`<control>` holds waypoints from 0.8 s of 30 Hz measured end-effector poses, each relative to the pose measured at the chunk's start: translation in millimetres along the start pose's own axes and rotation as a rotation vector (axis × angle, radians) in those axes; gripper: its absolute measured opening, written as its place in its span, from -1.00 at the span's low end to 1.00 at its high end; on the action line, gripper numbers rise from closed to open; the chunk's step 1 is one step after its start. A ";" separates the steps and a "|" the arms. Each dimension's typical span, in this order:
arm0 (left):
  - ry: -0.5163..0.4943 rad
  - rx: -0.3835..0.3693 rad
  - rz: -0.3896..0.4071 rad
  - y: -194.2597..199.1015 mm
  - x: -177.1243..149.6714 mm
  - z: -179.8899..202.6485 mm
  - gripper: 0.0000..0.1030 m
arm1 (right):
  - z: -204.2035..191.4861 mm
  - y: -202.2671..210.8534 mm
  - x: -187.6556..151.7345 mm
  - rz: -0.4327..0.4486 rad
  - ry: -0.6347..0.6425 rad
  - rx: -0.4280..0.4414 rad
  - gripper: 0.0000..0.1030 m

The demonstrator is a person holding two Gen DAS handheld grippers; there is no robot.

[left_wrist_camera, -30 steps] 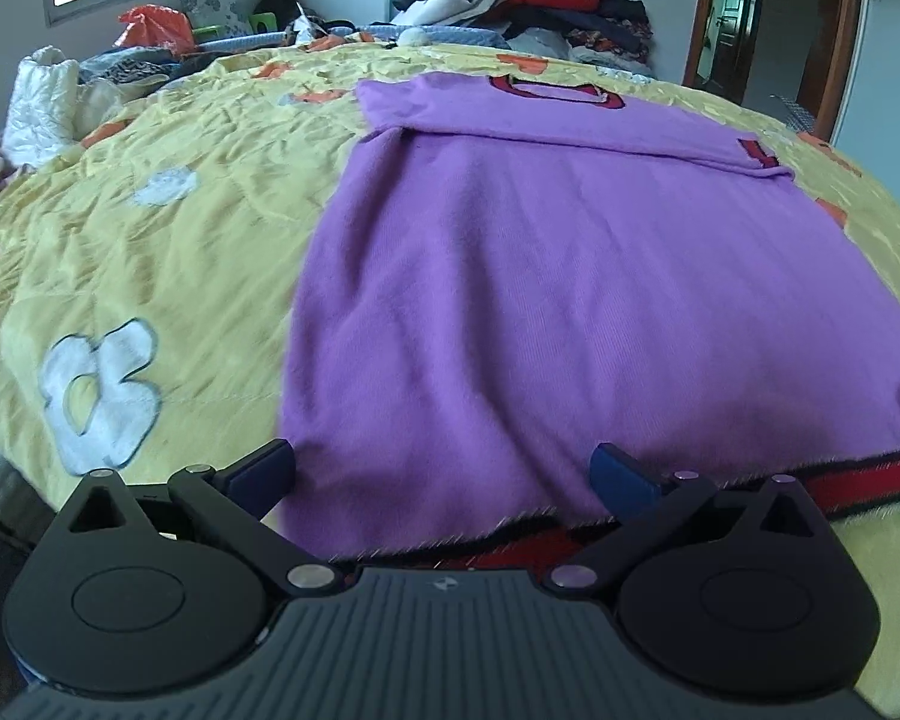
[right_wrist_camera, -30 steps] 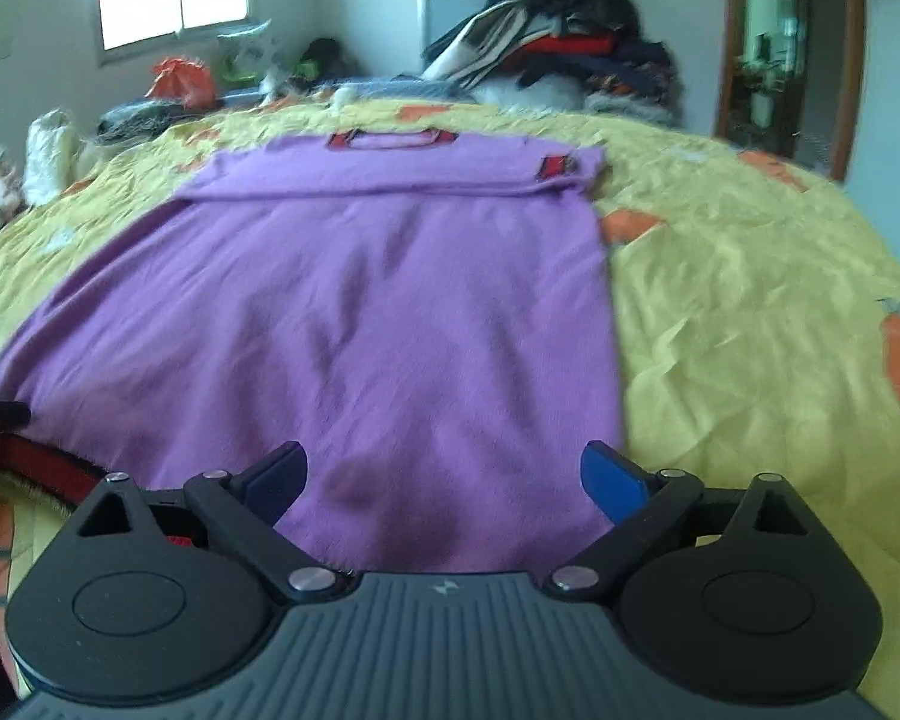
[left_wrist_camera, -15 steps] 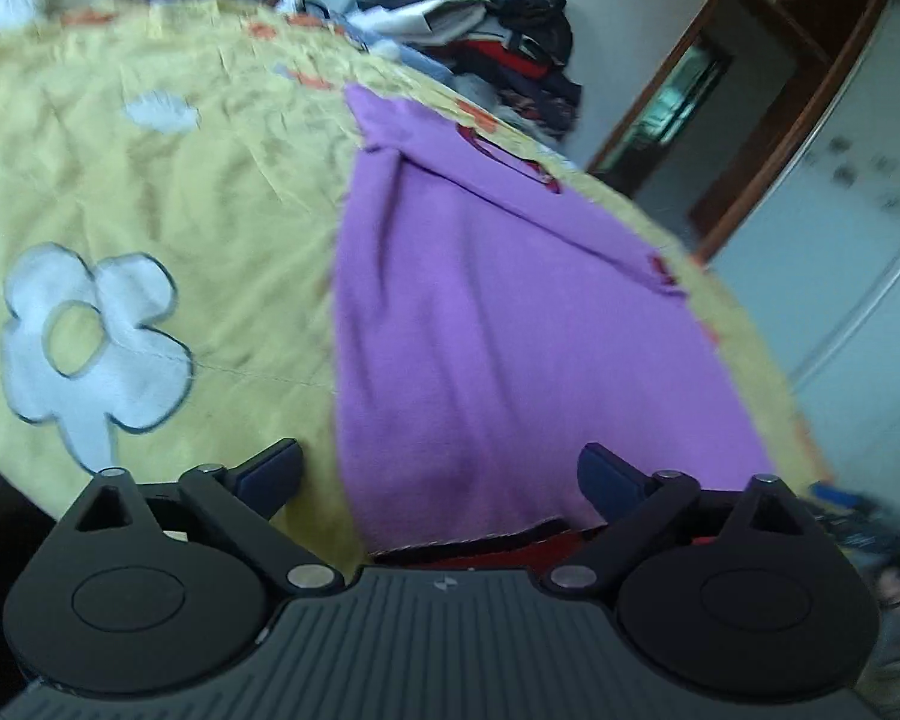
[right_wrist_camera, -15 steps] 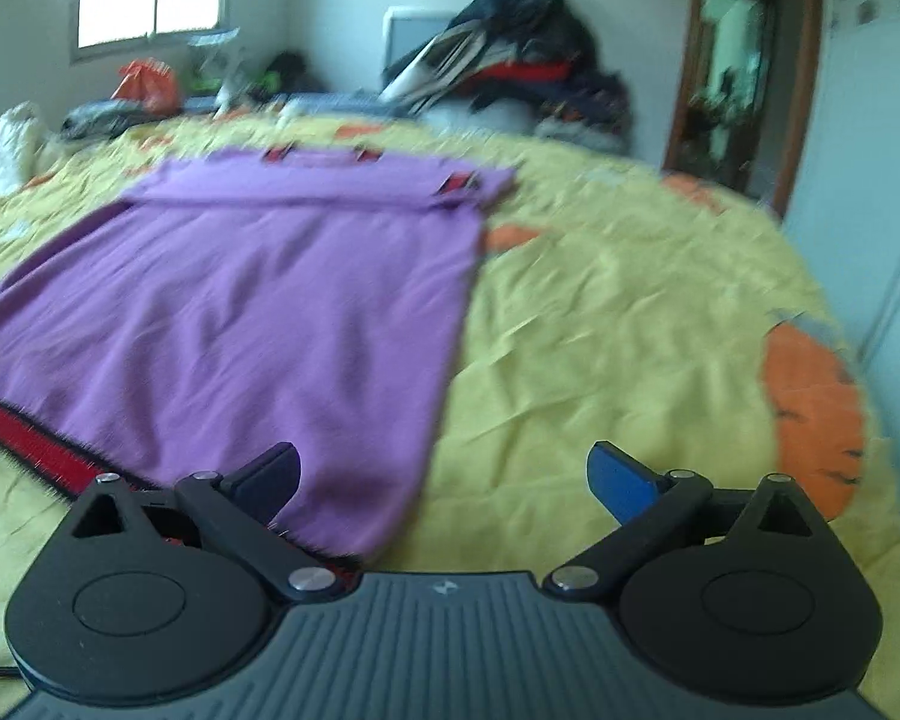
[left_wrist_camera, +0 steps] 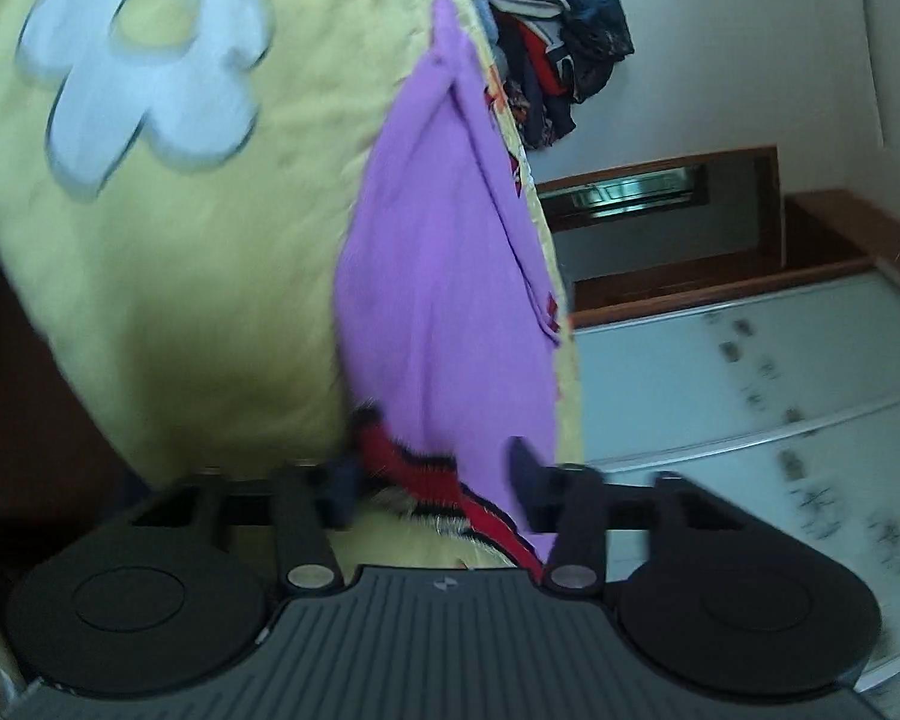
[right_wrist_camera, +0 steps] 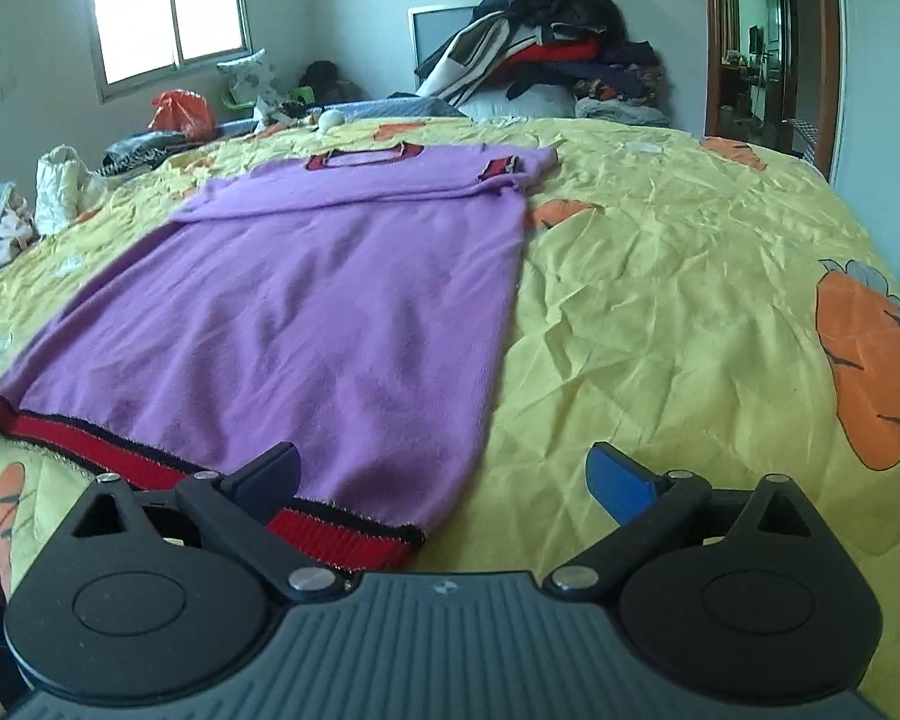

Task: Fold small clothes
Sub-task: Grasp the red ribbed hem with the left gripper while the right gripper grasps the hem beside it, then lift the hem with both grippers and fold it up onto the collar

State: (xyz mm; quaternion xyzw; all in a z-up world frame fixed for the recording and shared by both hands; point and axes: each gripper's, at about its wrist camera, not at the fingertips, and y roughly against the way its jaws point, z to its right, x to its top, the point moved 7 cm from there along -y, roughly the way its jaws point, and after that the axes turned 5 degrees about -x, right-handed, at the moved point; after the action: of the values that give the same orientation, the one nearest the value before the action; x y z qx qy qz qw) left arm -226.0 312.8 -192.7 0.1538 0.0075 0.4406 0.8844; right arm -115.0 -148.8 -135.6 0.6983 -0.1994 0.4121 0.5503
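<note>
Nearest you, your right gripper (right_wrist_camera: 441, 480) stands wide open over the near right corner of the purple sweater (right_wrist_camera: 306, 324), its dark finger above the red hem band (right_wrist_camera: 342, 531) and its blue finger over bare yellow bedspread (right_wrist_camera: 660, 276); slide it left so both fingers straddle the band at the very corner, then pinch through both layers so front and back lift together. Your left gripper (left_wrist_camera: 432, 480) is rolled hard onto its side at the other hem corner, fingers parted with the red hem band (left_wrist_camera: 402, 462) lying between them; that view is smeared with motion, so I judge it open and not yet biting, though contact is hard to rule out. Level that wrist before you close. The sweater lies flat near the bed's front edge, hem toward you, with its sleeves folded across the chest just below the red-trimmed collar (right_wrist_camera: 363, 157) at the far end. Once both corners are held, lift evenly and carry the hem toward the collar, keeping the side edges parallel so the fold lands square. Beyond, a clothes pile (right_wrist_camera: 540, 54) sits at the head of the bed.
</note>
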 end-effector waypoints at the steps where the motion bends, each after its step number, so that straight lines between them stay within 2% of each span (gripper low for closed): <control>1: 0.009 -0.007 0.007 -1.5 0.7 -2.2 -0.41 | 0.0 0.1 0.6 0.001 -0.002 0.001 0.98; 4: 0.016 -0.009 0.010 -5.7 3.3 -3.6 -0.66 | 1.7 0.3 0.6 -0.018 -0.037 0.020 0.98; 5: 0.021 -0.002 0.007 -8.0 4.5 -5.2 -0.89 | 3.4 -0.9 -0.6 -0.032 -0.057 0.032 0.98; 6: 0.026 0.004 0.008 -8.6 5.8 -7.3 -0.95 | 5.0 -1.9 -1.6 -0.041 -0.077 0.042 0.98; 9: 0.013 0.006 0.007 -9.5 8.0 -8.0 -0.94 | 11.2 -3.3 -4.0 -0.066 -0.132 0.065 0.97; 11: 0.004 0.018 0.005 -9.2 7.3 -8.8 -0.94 | 13.4 -1.7 -4.0 -0.066 -0.149 0.063 0.80; 12: 0.003 0.020 0.004 -8.4 6.6 -9.6 -0.94 | 14.2 -0.7 -4.7 -0.068 -0.151 0.057 0.68; 14: 0.004 0.019 0.005 -7.4 5.5 -10.1 -0.94 | 13.0 1.9 -5.5 -0.067 -0.138 0.055 0.22; 15: -0.005 0.023 0.004 -7.1 5.0 -9.8 -0.94 | 12.0 2.8 -5.9 -0.072 -0.136 0.058 -0.13; 16: -0.005 0.025 0.006 -6.5 4.4 -10.2 -0.94 | 10.7 3.9 -6.4 -0.077 -0.134 0.056 -0.34; 19: -0.011 0.027 0.000 -4.8 0.8 -8.5 -0.94 | 1.8 5.6 -7.9 -0.089 -0.097 0.052 -0.34; 21: -0.001 0.026 -0.006 -6.5 1.7 -8.9 -0.93 | -4.1 7.2 -9.8 -0.098 -0.105 0.081 -0.35; 22: -0.003 0.029 -0.009 -6.9 2.4 -9.0 -0.93 | -7.7 8.5 -11.6 -0.098 -0.100 0.083 -0.44; 23: -0.006 0.034 -0.009 -7.5 2.8 -8.6 -0.93 | -9.9 9.4 -12.7 -0.098 -0.093 0.079 -0.62; 24: -0.006 0.038 -0.009 -8.0 2.9 -7.6 -0.93 | -11.8 9.9 -14.5 -0.105 -0.104 0.093 -0.93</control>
State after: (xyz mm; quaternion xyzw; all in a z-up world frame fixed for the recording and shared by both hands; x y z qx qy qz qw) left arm -219.1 312.6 -201.8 0.1717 0.0140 0.4362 0.8832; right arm -134.8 -143.4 -140.5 0.7530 -0.1715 0.3546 0.5272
